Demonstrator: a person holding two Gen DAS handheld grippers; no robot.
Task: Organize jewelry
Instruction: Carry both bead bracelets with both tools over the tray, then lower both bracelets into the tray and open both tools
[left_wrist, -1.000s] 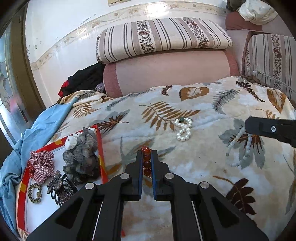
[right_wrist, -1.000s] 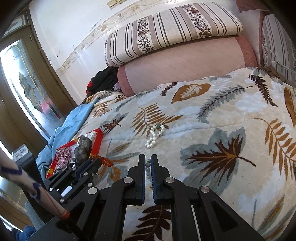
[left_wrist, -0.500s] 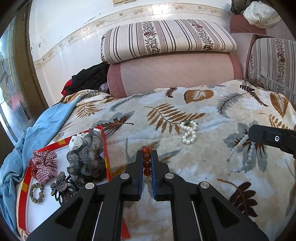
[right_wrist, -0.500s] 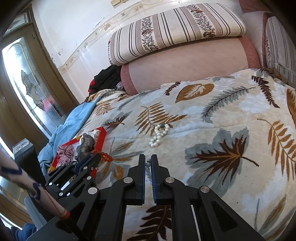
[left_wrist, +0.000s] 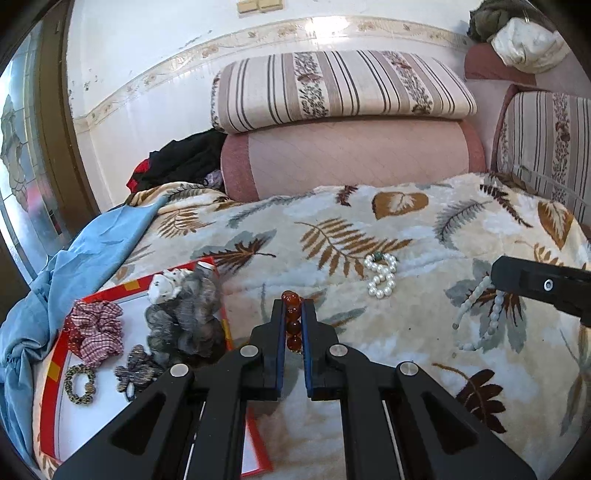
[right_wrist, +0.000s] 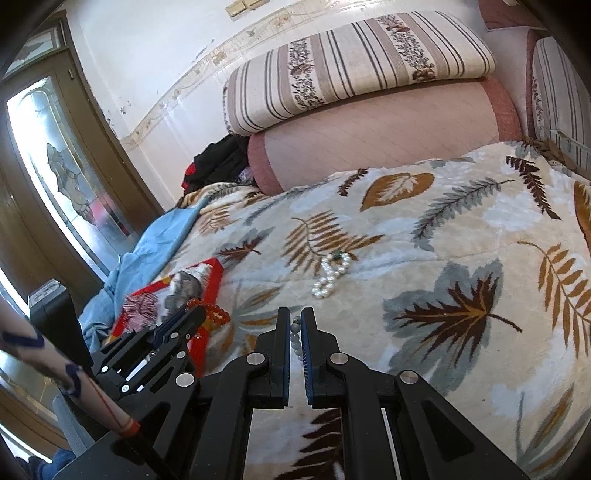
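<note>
Left wrist view: the left claw (left_wrist: 293, 314) is closed narrow on an amber bead bracelet (left_wrist: 292, 321), gripped between the pads, just beside the red-rimmed tray (left_wrist: 55, 369). The tray lies on the leaf-print blanket (left_wrist: 406, 369) of the bed and already carries a plaid scrunchie (left_wrist: 98, 332), a grey scrunchie (left_wrist: 188, 321) and a flower hair clip (left_wrist: 135, 369), so it appears to serve as the collection point. A white pearl bracelet (left_wrist: 382, 275) lies loose on the blanket, well apart from the tray. The right claw (left_wrist: 496, 280) dangles a pale bead bracelet (left_wrist: 476, 317).

Right wrist view: the right claw (right_wrist: 294, 325) is pinched shut on the pale bead bracelet (right_wrist: 295, 334), only a few beads showing. The pearl bracelet (right_wrist: 330, 275) lies ahead, untouched.
</note>
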